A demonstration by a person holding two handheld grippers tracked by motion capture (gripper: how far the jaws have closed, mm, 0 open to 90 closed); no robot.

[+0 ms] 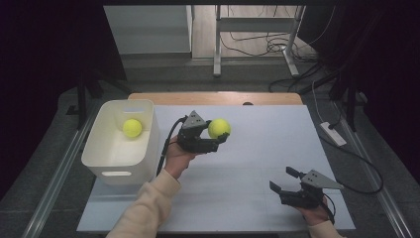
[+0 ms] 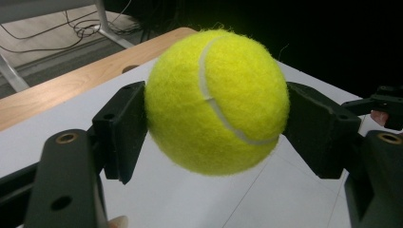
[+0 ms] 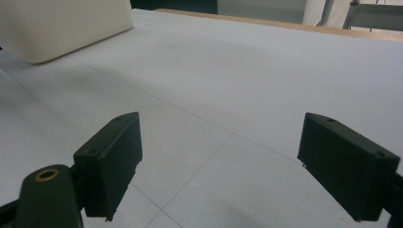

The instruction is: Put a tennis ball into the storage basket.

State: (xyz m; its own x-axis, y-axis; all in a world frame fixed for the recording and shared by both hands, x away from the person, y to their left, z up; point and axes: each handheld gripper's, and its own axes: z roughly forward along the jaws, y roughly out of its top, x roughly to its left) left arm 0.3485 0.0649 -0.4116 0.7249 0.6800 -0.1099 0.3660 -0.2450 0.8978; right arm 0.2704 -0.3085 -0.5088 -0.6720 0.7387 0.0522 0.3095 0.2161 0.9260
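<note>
left gripper (image 1: 218, 140) jaws clamped, right gripper (image 1: 286, 181) jaws apart

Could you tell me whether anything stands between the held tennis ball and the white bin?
Nothing visible does. The left gripper holds the tennis ball above the table, right of the white bin; only bare surface lies between. The bin's near wall must be cleared; another ball lies inside.

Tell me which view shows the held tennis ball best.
The left gripper view: the tennis ball sits close up there, its seam sharp, pinched between the left tongs. The high view shows it small above the table, beside the white bin.
</note>
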